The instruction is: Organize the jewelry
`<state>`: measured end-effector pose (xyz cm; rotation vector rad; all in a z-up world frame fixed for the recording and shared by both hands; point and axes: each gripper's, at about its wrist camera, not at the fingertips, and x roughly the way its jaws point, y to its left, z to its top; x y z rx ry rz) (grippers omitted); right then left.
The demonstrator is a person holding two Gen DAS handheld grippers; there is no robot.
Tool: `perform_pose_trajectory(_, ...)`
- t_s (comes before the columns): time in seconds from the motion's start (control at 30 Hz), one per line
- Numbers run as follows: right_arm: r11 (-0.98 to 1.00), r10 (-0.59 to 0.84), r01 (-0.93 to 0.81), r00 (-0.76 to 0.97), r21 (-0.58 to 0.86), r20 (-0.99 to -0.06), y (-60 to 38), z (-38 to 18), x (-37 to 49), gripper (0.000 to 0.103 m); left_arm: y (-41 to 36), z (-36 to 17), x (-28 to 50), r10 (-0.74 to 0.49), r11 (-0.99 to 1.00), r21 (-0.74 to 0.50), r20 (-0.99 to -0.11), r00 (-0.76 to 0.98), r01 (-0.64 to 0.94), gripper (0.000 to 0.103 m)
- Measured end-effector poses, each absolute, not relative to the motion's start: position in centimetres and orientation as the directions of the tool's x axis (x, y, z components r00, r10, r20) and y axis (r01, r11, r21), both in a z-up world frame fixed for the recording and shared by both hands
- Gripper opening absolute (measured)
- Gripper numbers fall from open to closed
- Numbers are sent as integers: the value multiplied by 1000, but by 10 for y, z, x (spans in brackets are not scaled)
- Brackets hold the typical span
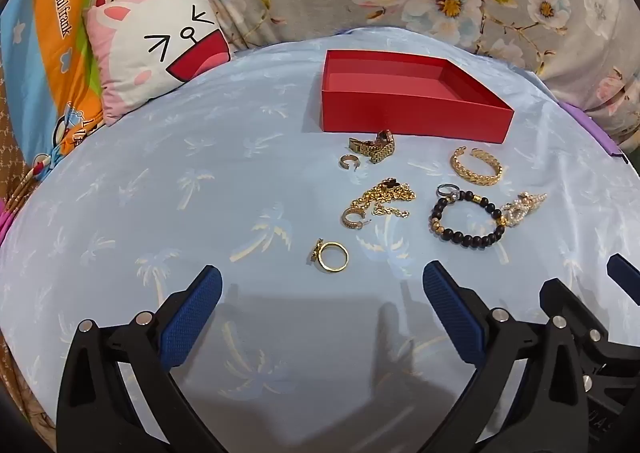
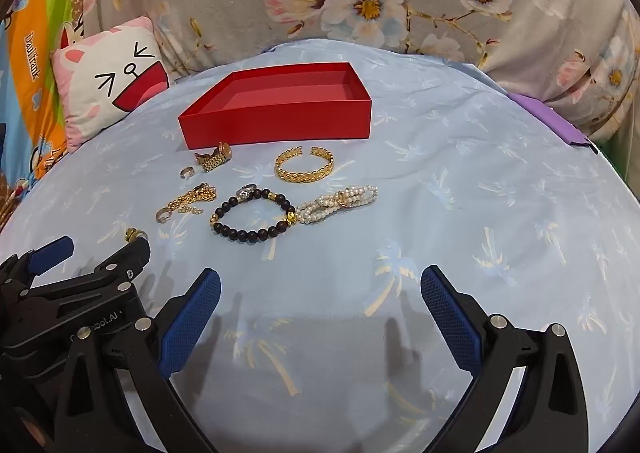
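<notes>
We hold our left gripper and our right gripper low over the near edge of the blue palm-tree sheet. Both have their blue fingers wide apart, with nothing between them.

The red box sits near the far edge of the sheet, open on top and with nothing inside. The jewelry lies on the sheet in front of it. A gold watch is just beside the box's front wall. A gold cuff bracelet lies to its right. Nearer to us are a gold chain, a black bead bracelet and a pearl bracelet touching it. A gold ring lies closest to our left gripper.

Beyond the far left corner, an orange cloth reads "Daulfrank", as far as we can read it. A cat pillow leans beside it.
</notes>
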<state>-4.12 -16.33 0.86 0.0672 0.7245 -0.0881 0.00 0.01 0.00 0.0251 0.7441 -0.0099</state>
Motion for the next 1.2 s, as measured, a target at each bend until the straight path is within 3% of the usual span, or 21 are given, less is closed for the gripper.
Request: perform_pose_trajectory(1.2, 992, -61, 117, 752, 42, -656, -170, 7, -43, 98, -3, 4, -6, 25, 999, 47, -642, 766, 7, 98)
